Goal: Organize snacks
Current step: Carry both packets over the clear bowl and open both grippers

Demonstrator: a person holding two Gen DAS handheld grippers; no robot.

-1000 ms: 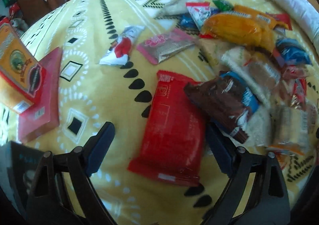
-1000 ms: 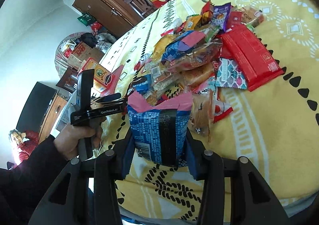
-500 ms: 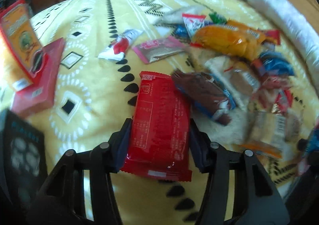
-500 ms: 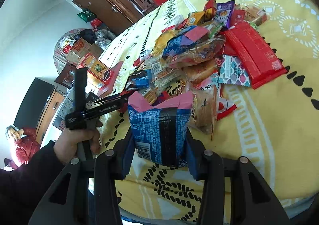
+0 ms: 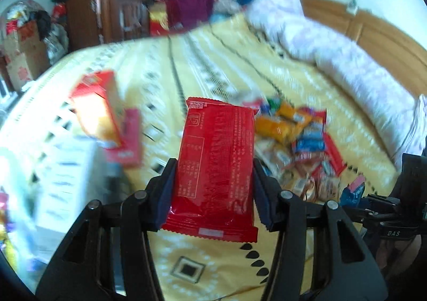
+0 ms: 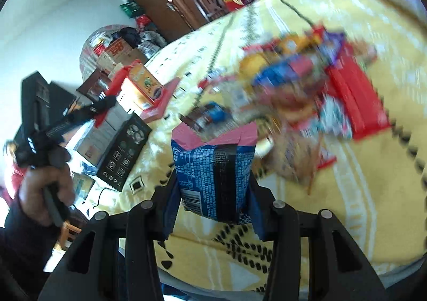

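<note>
My left gripper (image 5: pixel 214 167) is shut on a flat red snack packet (image 5: pixel 216 165), held up in the air above the yellow bedspread (image 5: pixel 213 69). My right gripper (image 6: pixel 212 181) is shut on a blue snack bag with a pink top (image 6: pixel 213 173), also lifted off the bed. A heap of mixed snack packets (image 5: pixel 301 146) lies on the bed, right of the red packet in the left wrist view and at upper right as a blurred snack heap (image 6: pixel 301 82) in the right wrist view. The left gripper with its red packet (image 6: pixel 112 87) shows at the left of the right wrist view, held by a hand (image 6: pixel 45 186).
An orange box on a red box (image 5: pixel 104 117) sits at the bed's left side, next to a white carton (image 5: pixel 66 175) and a black box (image 6: pixel 124 151). A rolled white quilt (image 5: pixel 347 61) lies along the wooden headboard (image 5: pixel 373 31). Wardrobes (image 6: pixel 165 2) and clutter stand beyond the bed.
My left gripper shut on the red packet that lay on the bed and lifted it well up. My right gripper kept its grip on the blue bag and shifted slightly.
</note>
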